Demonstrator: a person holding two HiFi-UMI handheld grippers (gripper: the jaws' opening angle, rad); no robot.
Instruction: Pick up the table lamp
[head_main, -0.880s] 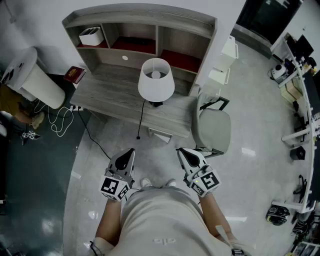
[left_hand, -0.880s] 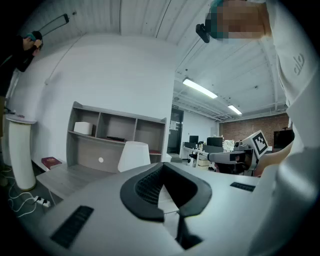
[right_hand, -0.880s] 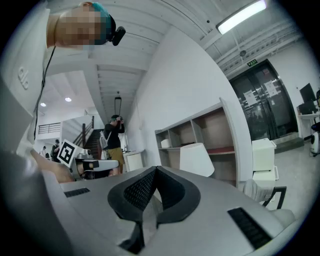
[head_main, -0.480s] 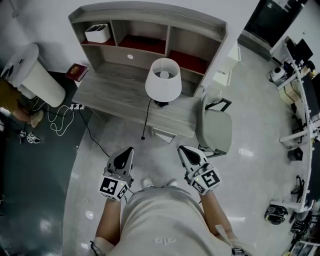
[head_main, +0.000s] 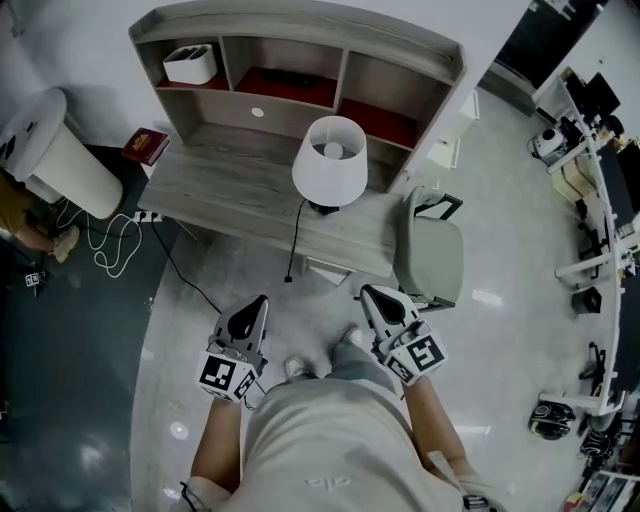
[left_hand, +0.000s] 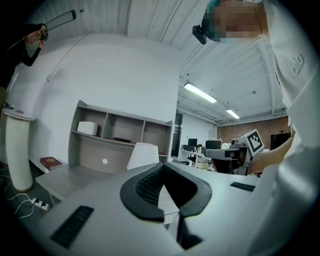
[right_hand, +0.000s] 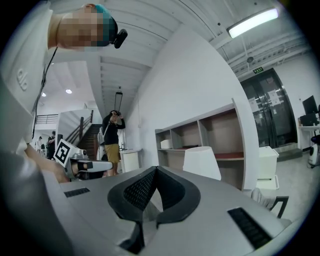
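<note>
Centrally, smooth white conical table lamp

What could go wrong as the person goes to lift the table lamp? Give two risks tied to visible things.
1. The cord hangs over the front edge of the desk; lifting the lamp could snag or tug it.
2. The left gripper and right gripper are shut; unless opened first, they may knock it over.

The table lamp is set on the desk, toward its right end; a book is laid at its left end. A shelf unit is mounted along the desk's back, with a box kept in the leftmost compartment. A chair is placed against the desk's right end.
</note>
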